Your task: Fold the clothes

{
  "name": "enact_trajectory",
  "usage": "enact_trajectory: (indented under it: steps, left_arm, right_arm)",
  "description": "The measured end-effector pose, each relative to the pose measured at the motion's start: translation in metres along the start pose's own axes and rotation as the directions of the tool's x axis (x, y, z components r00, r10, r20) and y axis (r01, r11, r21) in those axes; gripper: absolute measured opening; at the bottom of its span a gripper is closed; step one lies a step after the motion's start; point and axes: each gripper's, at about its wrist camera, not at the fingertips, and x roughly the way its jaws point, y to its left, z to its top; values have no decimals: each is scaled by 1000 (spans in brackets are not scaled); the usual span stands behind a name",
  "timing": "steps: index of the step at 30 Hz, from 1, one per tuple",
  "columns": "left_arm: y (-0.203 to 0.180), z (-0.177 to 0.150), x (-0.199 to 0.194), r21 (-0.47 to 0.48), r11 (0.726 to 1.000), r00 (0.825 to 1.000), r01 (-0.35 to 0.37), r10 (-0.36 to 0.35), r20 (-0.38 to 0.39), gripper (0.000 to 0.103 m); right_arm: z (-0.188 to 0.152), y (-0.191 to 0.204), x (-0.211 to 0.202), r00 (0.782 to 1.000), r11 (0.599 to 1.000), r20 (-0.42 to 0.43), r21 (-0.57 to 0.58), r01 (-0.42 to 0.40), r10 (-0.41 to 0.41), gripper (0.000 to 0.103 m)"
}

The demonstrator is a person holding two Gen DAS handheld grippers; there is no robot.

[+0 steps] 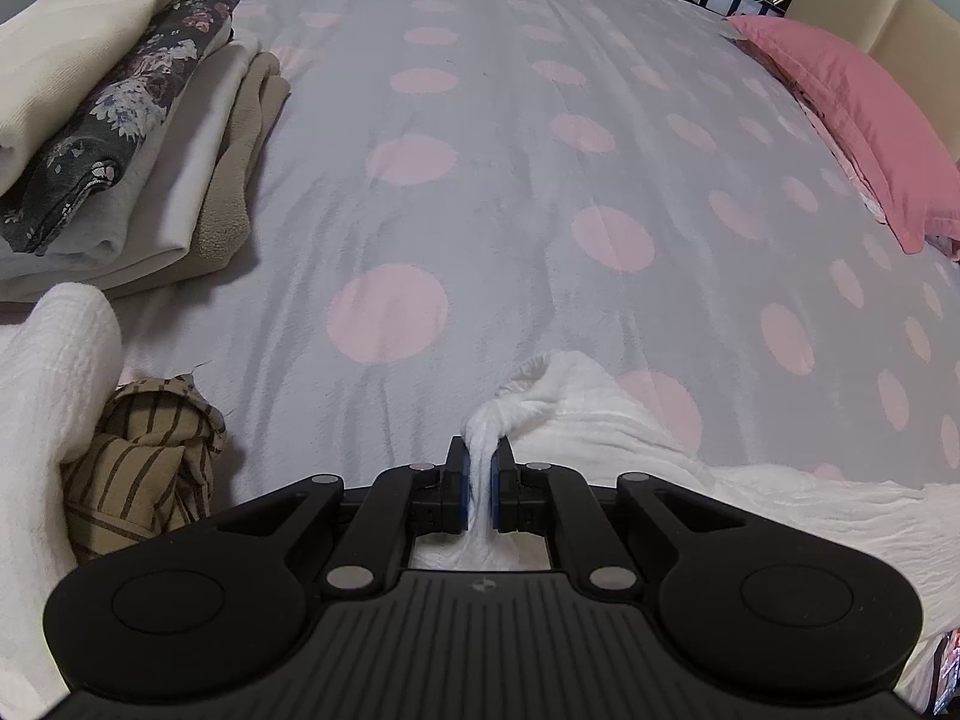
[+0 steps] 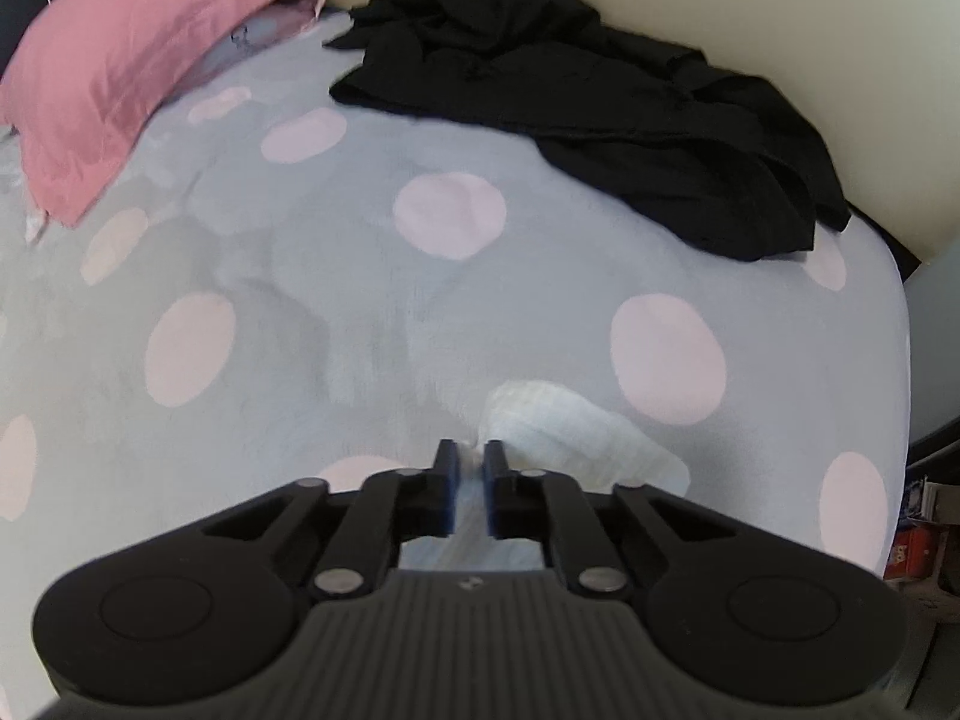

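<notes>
Risk of slippage: white crinkled cotton garment (image 1: pixel 606 420), lying on the grey pink-dotted bedspread (image 1: pixel 480 150), is clamped in the left gripper (image 1: pixel 479 468) jaws, while the right gripper (image 2: pixel 470 468) jaws pinch only its thin edge.

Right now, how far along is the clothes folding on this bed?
Done: a stack of folded clothes sits at the bed's far left. In hand: the left gripper is shut on a bunch of the white garment, and the right gripper looks closed on another part of the same white cloth, which is not yet folded. Left: the striped garment and the black garment lie crumpled.
</notes>
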Motion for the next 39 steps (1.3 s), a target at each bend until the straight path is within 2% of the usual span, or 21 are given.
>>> enact_trajectory:
  steps: [1, 10, 14, 19, 25, 32, 36, 39]
  left_arm:
    - [0, 0, -1, -2, 1000, 1000, 1, -1, 0, 4]
    - [0, -2, -20, -19, 1000, 999, 9, -8, 38, 4]
    - [-3, 1, -37, -7, 1000, 995, 13, -12, 96, 4]
    - [-2, 14, -60, 1, 1000, 986, 2, -2, 164, 4]
    - [-1, 48, -55, -3, 1000, 983, -28, 29, 180, 4]
    - [-9, 100, -25, 0, 997, 976, -82, 80, 201, 4]
    - [-16, 125, 6, -10, 994, 973, -113, 113, 202, 4]
    - [-18, 134, 33, -18, 991, 973, -134, 135, 188, 4]
  right_arm:
    - [0, -2, -4, 1000, 1000, 2, 4, -9, 9, 5]
    - [0, -22, -51, 997, 998, 51, 10, -64, 64, 3]
    - [6, -25, -83, 989, 996, 119, -8, -89, 89, 3]
    - [32, -14, -120, 971, 994, 210, -19, -110, 111, 2]
    - [66, 34, -144, 938, 988, 314, -91, -126, 149, 2]
    - [103, 112, -128, 904, 985, 402, -149, -92, 145, 2]
    - [114, 146, -106, 894, 982, 424, -172, -73, 141, 2]
    - [114, 161, -86, 898, 982, 416, -175, -75, 143, 3]
